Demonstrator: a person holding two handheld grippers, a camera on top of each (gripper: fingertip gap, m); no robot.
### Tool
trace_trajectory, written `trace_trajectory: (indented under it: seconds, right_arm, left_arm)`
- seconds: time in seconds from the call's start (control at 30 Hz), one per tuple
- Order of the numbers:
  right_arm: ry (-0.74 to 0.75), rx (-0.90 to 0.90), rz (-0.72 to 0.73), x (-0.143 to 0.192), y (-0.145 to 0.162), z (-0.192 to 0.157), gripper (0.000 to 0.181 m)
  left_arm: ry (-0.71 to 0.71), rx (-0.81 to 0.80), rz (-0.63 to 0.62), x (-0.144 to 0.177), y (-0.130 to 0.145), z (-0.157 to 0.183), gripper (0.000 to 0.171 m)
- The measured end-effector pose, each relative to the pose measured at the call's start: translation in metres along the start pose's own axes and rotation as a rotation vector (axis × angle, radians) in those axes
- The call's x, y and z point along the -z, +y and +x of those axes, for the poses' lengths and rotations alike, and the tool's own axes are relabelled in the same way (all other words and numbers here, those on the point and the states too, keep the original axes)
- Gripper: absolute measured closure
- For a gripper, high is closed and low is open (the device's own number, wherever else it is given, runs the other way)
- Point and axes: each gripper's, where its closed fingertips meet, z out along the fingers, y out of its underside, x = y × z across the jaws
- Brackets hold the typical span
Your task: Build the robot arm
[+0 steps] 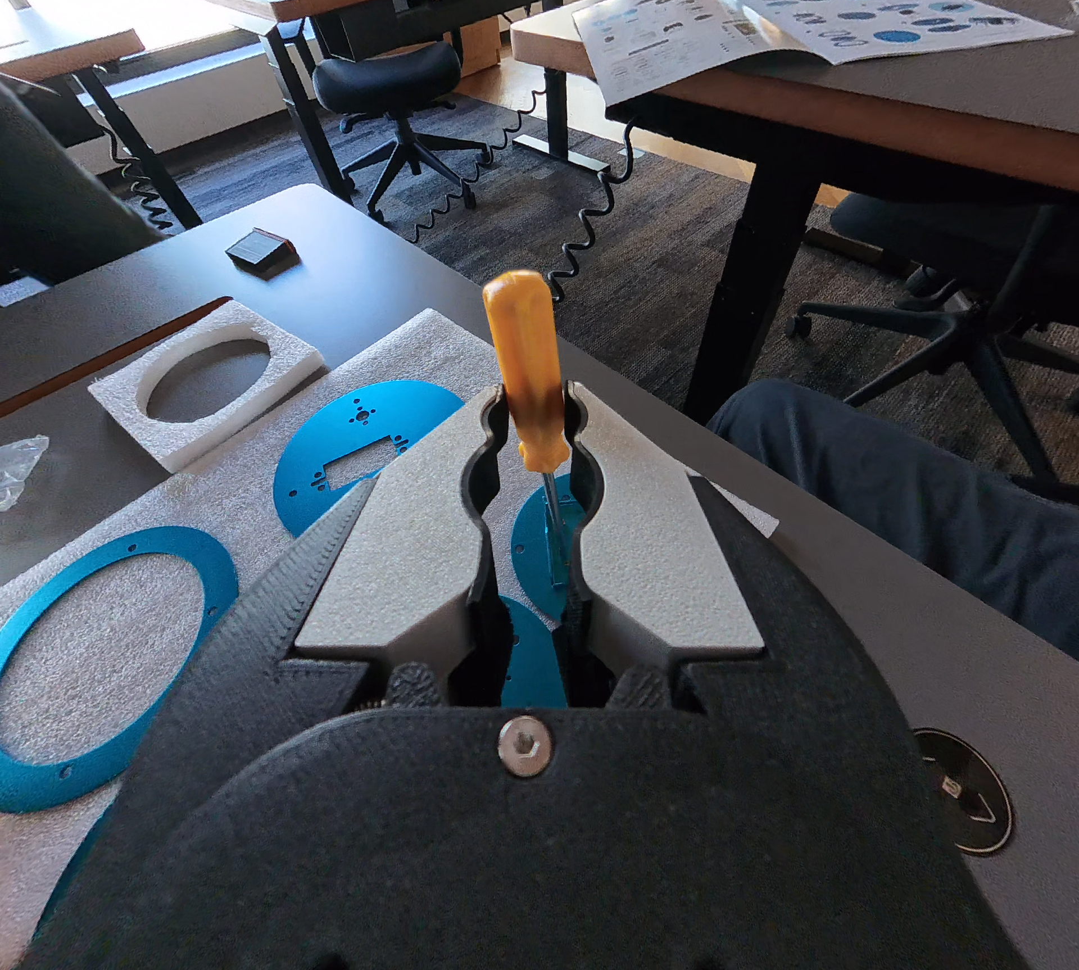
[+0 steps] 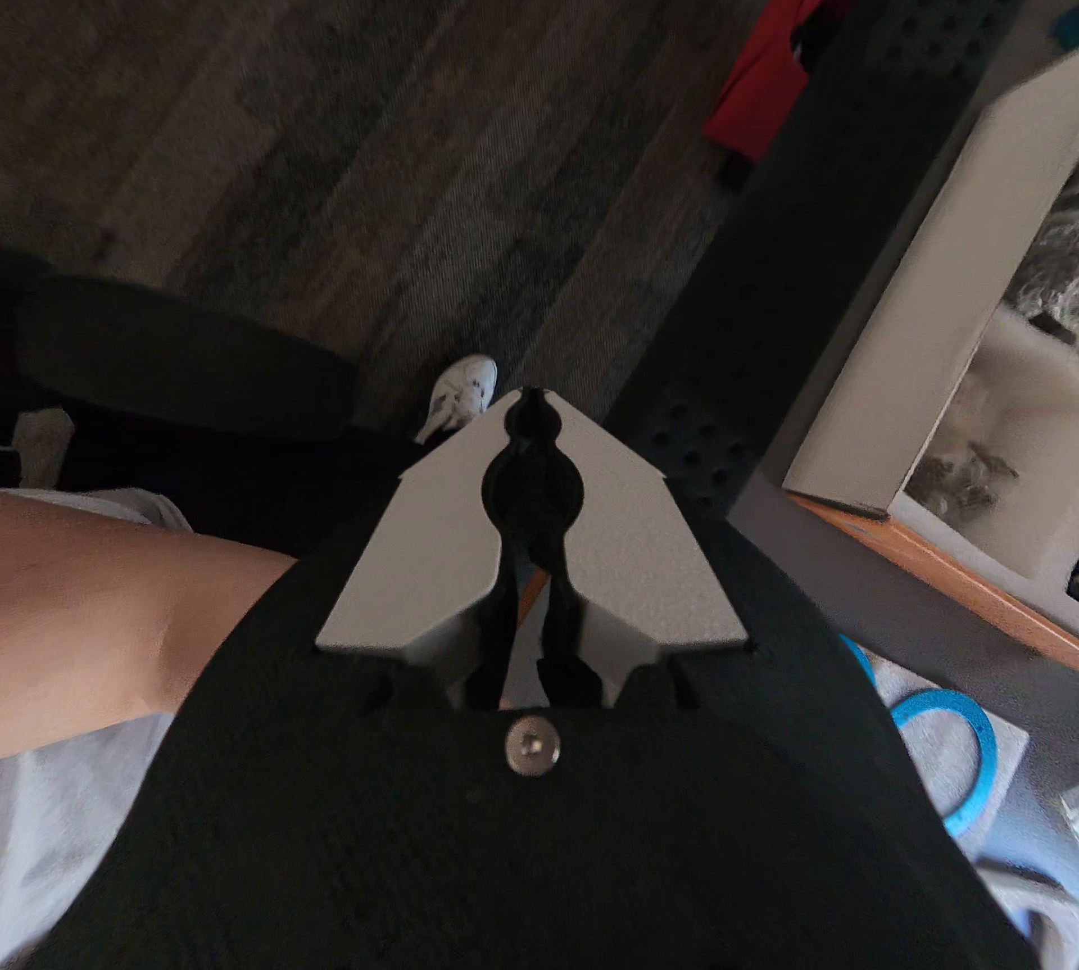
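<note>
My left gripper (image 1: 534, 416) is shut on the amber handle of a screwdriver (image 1: 525, 358), which stands upright with its metal shaft pointing down at a small blue disc with a bracket (image 1: 540, 536) on the white foam sheet (image 1: 409, 352). A blue disc with a rectangular cut-out (image 1: 350, 440) and a blue ring (image 1: 117, 650) lie on the foam to the left. My right gripper (image 2: 531, 399) is shut with nothing between its tips. It hangs off the table over the carpet, pointing at the floor beside a person's leg (image 2: 117, 603).
A white foam block with a round hole (image 1: 204, 381), a small black box (image 1: 263, 253) and an open booklet (image 1: 788, 25) on the far table. Office chairs and coiled cables are beyond the table edge. A white box (image 2: 934, 329) and another blue ring (image 2: 957, 755) show at the right. The grippers' ends are close to 40 cm from one another.
</note>
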Motion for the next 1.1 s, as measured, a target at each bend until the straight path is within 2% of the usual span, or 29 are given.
trace_trajectory:
  seconds: [0.1,0.13,0.2,0.27,0.33,0.4,0.43,0.5,0.53,0.6,0.67,0.73,0.8,0.87,0.97,1.0,1.07,1.1]
  right_arm:
    - [-0.003,-0.025,0.180,0.039,-0.015,-0.009,0.181]
    - [-0.048,-0.030,0.190,0.050,-0.014,-0.020,0.181]
    - [-0.039,-0.030,0.218,0.073,-0.008,-0.031,0.181]
    - [0.003,-0.050,0.398,0.113,-0.006,-0.040,0.181]
    - [0.164,-0.115,0.514,0.167,0.026,-0.021,0.181]
    - [0.377,-0.218,0.576,0.233,0.081,0.016,0.181]
    - [0.403,-0.273,0.546,0.257,0.112,0.025,0.181]
    - [0.252,-0.339,0.452,0.270,0.148,0.014,0.181]
    - [0.190,-0.325,0.425,0.267,0.148,0.005,0.181]
    - [0.150,-0.180,0.383,0.244,0.116,-0.009,0.181]
    - [0.122,-0.052,0.371,0.204,0.065,-0.021,0.181]
    - [-0.005,0.006,0.352,0.146,0.019,-0.045,0.181]
    - [-0.056,0.037,0.145,0.078,0.013,-0.055,0.181]
    - [-0.004,0.087,0.066,0.035,0.008,-0.055,0.181]
    - [0.181,0.153,0.256,0.038,-0.033,-0.042,0.181]
    - [0.202,0.162,0.224,0.033,-0.031,-0.035,0.181]
    - [0.080,0.086,-0.016,0.013,-0.001,-0.036,0.181]
    - [0.056,0.082,-0.016,0.013,0.000,-0.039,0.181]
  left_arm:
    - [0.010,-0.017,-0.002,-0.003,-0.001,0.003,0.154]
    - [0.011,-0.014,0.001,-0.004,-0.001,0.004,0.154]
    - [0.015,-0.006,0.009,-0.005,-0.002,0.004,0.154]
    - [0.019,0.010,0.018,-0.005,-0.002,0.003,0.155]
    - [0.027,0.026,0.026,-0.005,-0.002,0.001,0.155]
    - [0.037,0.037,0.030,-0.005,-0.002,0.000,0.155]
    - [0.040,0.038,0.030,-0.006,-0.002,0.000,0.155]
    - [0.042,0.033,0.024,-0.008,-0.002,0.001,0.155]
    - [0.044,0.025,0.021,-0.010,-0.002,0.002,0.155]
    - [0.042,0.017,0.023,-0.011,-0.003,0.003,0.155]
    - [0.036,0.033,0.027,-0.011,-0.003,0.001,0.155]
    - [0.030,0.039,0.036,-0.010,-0.003,0.001,0.154]
    - [0.024,0.038,0.038,-0.009,-0.002,0.000,0.154]
    - [0.021,0.045,0.040,-0.008,-0.002,0.000,0.154]
    - [0.022,0.051,0.051,-0.008,-0.003,0.001,0.154]
    - [0.022,0.050,0.054,-0.009,-0.003,0.001,0.155]
    - [0.026,0.048,0.050,-0.010,-0.003,0.003,0.155]
    - [0.026,0.042,0.045,-0.010,-0.003,0.004,0.155]
